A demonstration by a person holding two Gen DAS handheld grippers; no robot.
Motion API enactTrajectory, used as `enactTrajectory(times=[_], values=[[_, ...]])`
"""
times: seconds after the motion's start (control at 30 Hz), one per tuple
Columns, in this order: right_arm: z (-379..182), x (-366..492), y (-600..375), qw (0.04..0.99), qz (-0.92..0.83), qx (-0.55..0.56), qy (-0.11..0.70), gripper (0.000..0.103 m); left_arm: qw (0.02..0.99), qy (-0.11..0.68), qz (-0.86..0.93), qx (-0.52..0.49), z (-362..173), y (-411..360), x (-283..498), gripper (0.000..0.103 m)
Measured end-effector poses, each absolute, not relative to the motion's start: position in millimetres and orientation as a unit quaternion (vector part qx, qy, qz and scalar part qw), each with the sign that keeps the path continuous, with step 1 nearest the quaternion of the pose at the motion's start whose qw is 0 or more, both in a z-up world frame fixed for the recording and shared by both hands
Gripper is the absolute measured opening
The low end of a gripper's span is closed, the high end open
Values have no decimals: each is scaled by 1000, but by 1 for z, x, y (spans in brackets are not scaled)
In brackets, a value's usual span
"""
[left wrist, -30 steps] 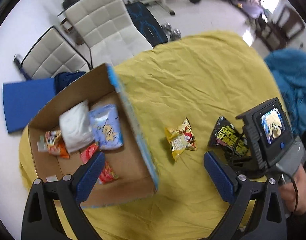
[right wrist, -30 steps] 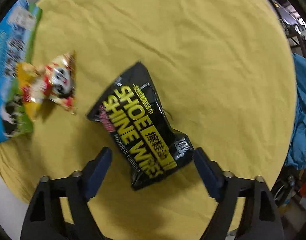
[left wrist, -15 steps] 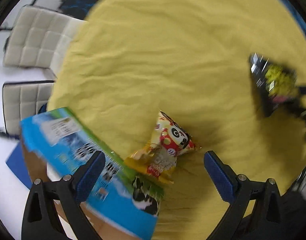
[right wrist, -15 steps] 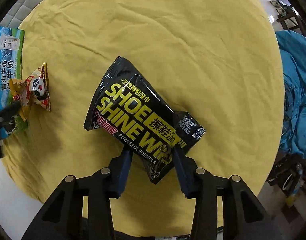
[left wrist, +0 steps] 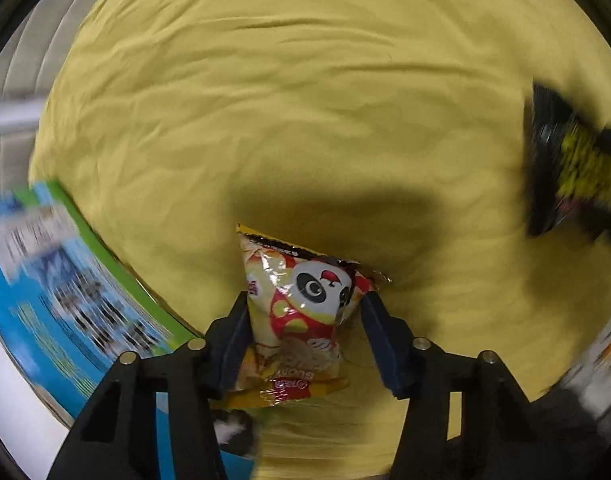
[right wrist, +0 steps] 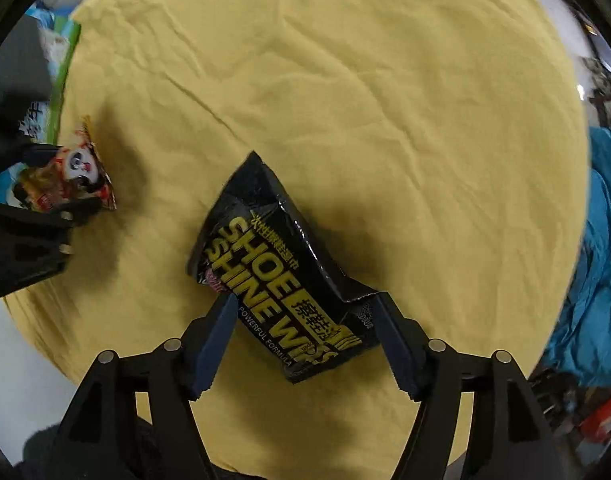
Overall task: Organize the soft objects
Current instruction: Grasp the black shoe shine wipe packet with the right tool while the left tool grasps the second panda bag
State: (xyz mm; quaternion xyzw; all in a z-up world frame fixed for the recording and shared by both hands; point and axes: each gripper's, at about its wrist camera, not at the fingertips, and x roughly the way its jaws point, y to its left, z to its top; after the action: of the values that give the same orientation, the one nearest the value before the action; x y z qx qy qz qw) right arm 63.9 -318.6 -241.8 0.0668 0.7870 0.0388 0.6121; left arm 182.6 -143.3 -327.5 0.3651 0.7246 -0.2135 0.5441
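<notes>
A yellow snack bag with a panda print [left wrist: 305, 304] lies on the yellow cloth [left wrist: 305, 100]. My left gripper [left wrist: 305, 312] is closed around it, fingers pressing both sides. It also shows in the right wrist view [right wrist: 71, 176], held by the left gripper [right wrist: 61, 184]. My right gripper [right wrist: 305, 316] is shut on a black "Shoe Shine Wipes" pack [right wrist: 281, 276], which is lifted and bent between the fingers. The pack appears blurred in the left wrist view [left wrist: 565, 168].
A cardboard box with a blue and green printed side [left wrist: 65, 288] stands at the left edge of the cloth, close to the snack bag; it also shows in the right wrist view [right wrist: 57, 80]. A blue blanket [right wrist: 601, 260] lies to the right.
My left gripper has dropped down onto the panda snack bag and closed on it. My right gripper holds the black pack, which is now more bent and raised.
</notes>
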Motion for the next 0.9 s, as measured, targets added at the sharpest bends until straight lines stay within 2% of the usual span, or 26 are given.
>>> enactTrajectory(times=[0.07,0.2,0.3,0.37,0.43,0.47,0.6,0.63,0.77,0.9], values=[[-243,69,-320,605,42,80,791,77,561,739,-205,312,-320,-138,185,44],[-241,65,-339,588,6,173,790,62,581,757,-199,224,-314,-131,177,44],[-236,54,-341,583,12,211,785,62,590,763,-194,179,-316,-127,166,44],[-224,53,-337,606,15,174,777,62,598,764,-187,154,-318,-122,161,44],[-211,55,-329,640,13,103,761,68,609,761,-179,136,-320,-115,156,44],[-208,58,-325,648,13,69,758,74,609,762,-176,132,-323,-112,153,44],[-215,70,-289,651,55,-63,754,80,605,768,-170,126,-336,-101,146,44],[-219,71,-285,645,68,-66,758,81,602,770,-169,125,-340,-98,143,44],[-226,74,-290,629,50,13,776,76,609,762,-174,133,-343,-97,134,44],[-228,64,-304,588,19,166,791,73,615,759,-170,130,-342,-96,120,44]])
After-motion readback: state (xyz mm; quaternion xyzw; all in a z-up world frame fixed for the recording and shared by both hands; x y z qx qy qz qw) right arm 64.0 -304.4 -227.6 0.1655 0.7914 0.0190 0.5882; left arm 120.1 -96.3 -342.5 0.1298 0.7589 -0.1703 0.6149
